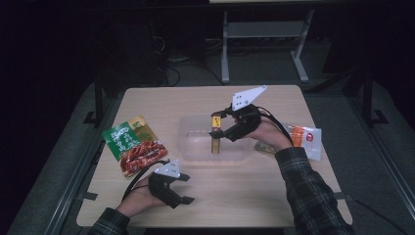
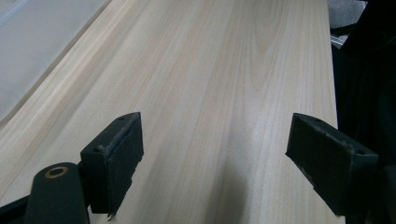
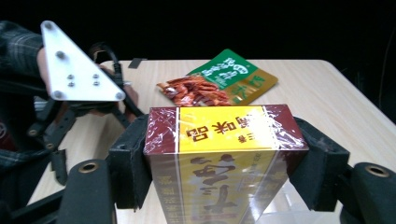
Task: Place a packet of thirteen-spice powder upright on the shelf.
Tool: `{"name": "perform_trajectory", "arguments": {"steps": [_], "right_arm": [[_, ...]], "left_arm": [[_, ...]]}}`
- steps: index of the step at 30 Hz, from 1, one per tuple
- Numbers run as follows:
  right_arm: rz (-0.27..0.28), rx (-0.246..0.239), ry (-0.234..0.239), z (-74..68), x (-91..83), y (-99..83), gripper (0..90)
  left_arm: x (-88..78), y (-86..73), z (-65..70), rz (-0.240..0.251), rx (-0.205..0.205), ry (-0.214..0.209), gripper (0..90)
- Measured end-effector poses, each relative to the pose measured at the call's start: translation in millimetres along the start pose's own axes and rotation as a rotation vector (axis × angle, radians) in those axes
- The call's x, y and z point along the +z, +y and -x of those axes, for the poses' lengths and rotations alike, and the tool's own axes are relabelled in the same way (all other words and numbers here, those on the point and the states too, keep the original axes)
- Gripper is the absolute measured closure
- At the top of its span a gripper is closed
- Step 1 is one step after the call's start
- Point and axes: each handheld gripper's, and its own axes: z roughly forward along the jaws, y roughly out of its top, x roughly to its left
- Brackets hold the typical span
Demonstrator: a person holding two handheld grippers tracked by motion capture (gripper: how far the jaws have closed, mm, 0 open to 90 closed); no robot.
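Gripping a maroon-and-yellow cellophane-wrapped carton (image 3: pixel 219 158), right claw (image 1: pixel 221 128) holds it upright over the clear plastic tub (image 1: pixel 188 142).
Left claw (image 2: pixel 215 158) gapes empty on the tabletop (image 2: pixel 224 70), near side of tub; red-green snack pouch (image 1: pixel 133 145) lies left of tub.

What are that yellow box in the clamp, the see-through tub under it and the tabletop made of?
The yellow and maroon box, held by the right gripper, looks like cardboard under glossy plastic film: wrinkles and glare show at its top. The clear tub seems thin transparent plastic, since the table shows through. The table looks like pale wood or wood-look laminate, with long matte grain lines.
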Motion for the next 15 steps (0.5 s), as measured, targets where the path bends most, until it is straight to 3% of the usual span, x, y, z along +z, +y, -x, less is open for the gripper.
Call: {"name": "perform_trajectory", "arguments": {"steps": [15], "right_arm": [[0.002, 0.032, -0.02, 19.4, 5.6, -14.0, 30.6]], "left_arm": [[-0.8, -1.1, -0.4, 0.001, 0.007, 0.0, 18.0]]}}
